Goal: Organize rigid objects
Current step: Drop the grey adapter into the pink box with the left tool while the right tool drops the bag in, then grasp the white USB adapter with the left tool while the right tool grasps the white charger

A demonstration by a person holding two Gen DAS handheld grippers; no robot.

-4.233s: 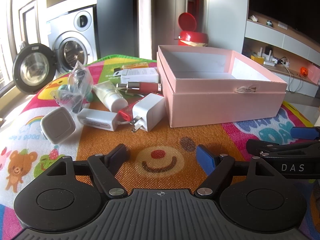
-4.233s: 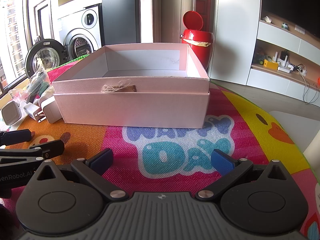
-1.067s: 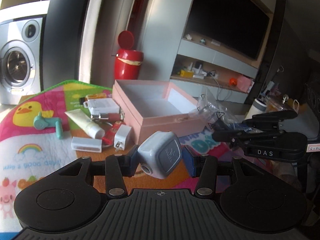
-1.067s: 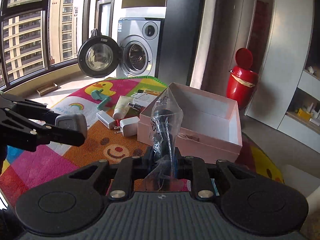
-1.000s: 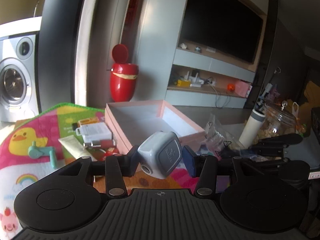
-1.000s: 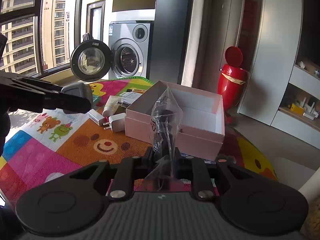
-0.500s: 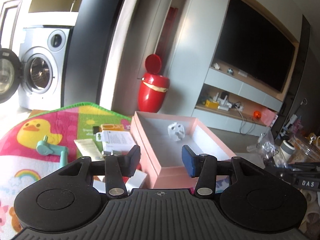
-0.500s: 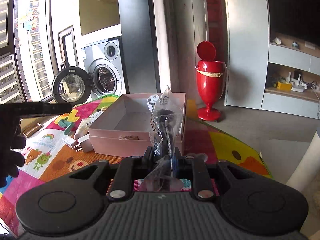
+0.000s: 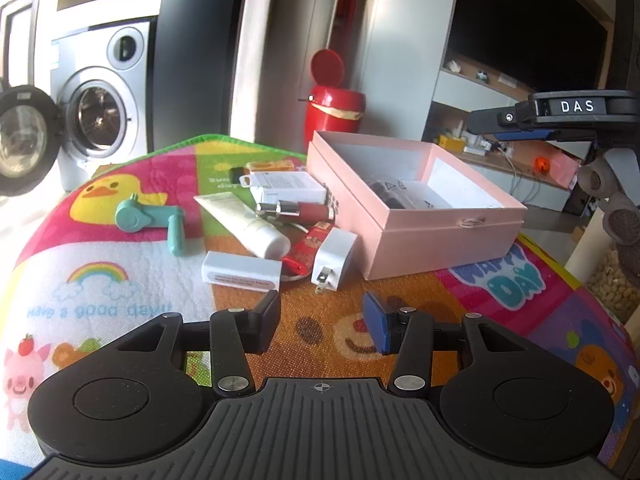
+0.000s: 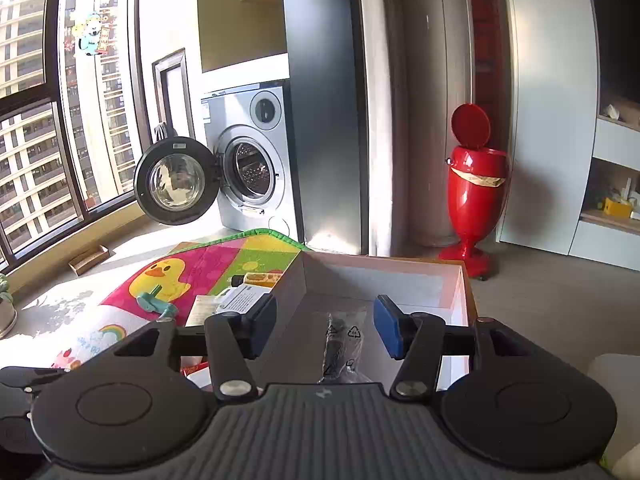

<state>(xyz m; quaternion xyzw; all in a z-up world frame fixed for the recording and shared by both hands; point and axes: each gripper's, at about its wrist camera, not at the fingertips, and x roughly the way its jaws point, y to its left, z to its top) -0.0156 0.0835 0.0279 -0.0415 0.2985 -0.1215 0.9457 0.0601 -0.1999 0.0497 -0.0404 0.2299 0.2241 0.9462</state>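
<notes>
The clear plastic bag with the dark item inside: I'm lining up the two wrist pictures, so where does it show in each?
Left wrist view: the clear plastic bag with the dark item lies inside the pink cardboard box, right of centre.
Right wrist view: the bag lies low in the middle, in the box, below the opening fingers of the right gripper, which do not touch it.
Shared landmark: the red pedal bin behind the box.

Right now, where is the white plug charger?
In the left wrist view, the white plug charger lies on the mat, against the pink box, beside the red packet.
</notes>
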